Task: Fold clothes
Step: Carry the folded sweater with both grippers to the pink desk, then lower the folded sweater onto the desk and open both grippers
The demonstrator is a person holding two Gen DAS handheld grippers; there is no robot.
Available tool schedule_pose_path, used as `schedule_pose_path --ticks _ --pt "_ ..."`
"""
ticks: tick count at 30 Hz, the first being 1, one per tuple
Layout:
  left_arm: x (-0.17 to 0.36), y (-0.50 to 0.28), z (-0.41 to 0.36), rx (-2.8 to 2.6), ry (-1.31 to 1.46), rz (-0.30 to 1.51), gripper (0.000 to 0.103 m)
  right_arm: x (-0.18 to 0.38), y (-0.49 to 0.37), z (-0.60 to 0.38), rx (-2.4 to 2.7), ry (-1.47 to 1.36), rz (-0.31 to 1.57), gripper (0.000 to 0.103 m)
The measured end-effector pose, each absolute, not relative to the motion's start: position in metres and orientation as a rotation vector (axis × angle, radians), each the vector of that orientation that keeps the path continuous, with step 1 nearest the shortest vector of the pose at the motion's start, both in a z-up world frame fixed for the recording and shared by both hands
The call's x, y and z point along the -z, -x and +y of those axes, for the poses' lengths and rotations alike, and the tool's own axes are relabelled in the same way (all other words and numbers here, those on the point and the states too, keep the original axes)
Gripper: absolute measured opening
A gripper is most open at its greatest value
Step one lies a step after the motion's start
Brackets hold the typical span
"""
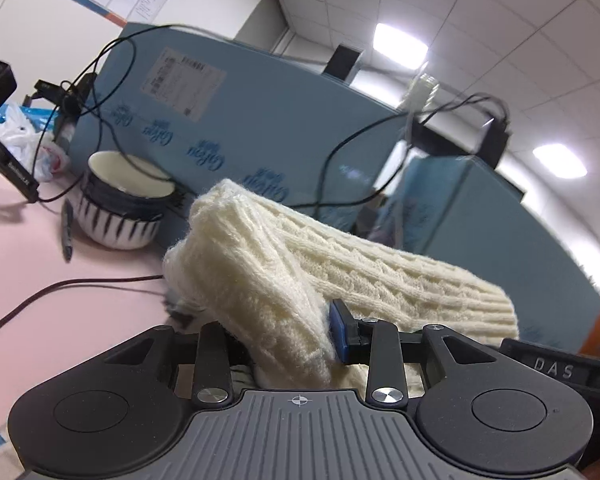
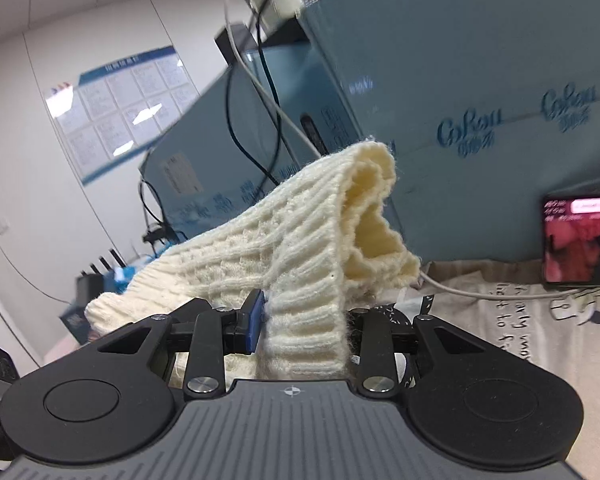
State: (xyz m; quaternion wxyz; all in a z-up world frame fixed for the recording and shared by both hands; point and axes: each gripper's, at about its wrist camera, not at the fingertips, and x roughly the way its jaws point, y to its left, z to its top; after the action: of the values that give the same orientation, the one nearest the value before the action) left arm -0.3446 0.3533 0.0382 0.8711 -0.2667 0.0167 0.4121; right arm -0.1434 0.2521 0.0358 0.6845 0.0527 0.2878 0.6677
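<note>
A cream cable-knit sweater (image 1: 300,256) is held up off the pink table (image 1: 40,280) between both grippers. My left gripper (image 1: 288,336) is shut on one ribbed corner of it; a blue finger pad (image 1: 342,332) shows at the right of the bunched knit. My right gripper (image 2: 300,328) is shut on the ribbed hem of the same sweater (image 2: 292,232), with a blue pad (image 2: 254,326) pressed on its left side. The knit spans between the two grippers and hides the other fingers.
A striped ceramic bowl (image 1: 124,204), a pen (image 1: 67,232) and black cables (image 1: 60,284) lie on the table at left. Blue cartons (image 1: 260,120) stand behind. In the right wrist view a lit phone (image 2: 580,240) and a beige printed cloth (image 2: 520,320) lie at right.
</note>
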Motion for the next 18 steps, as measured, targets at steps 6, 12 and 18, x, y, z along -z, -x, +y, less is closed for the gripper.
schedule_pose_path --ticks 6,12,18 --pt "-0.023 0.341 0.366 -0.888 0.6 0.147 0.036 -0.005 0.14 0.273 -1.476 -0.045 0.687 0.029" --pt "-0.028 0.346 0.348 -1.007 0.536 0.193 0.084 0.0 0.142 0.271 -1.439 -0.015 0.696 0.043" --pt "-0.036 0.349 0.332 -1.117 0.424 0.23 0.098 -0.006 0.155 0.264 -1.364 0.022 0.647 0.077"
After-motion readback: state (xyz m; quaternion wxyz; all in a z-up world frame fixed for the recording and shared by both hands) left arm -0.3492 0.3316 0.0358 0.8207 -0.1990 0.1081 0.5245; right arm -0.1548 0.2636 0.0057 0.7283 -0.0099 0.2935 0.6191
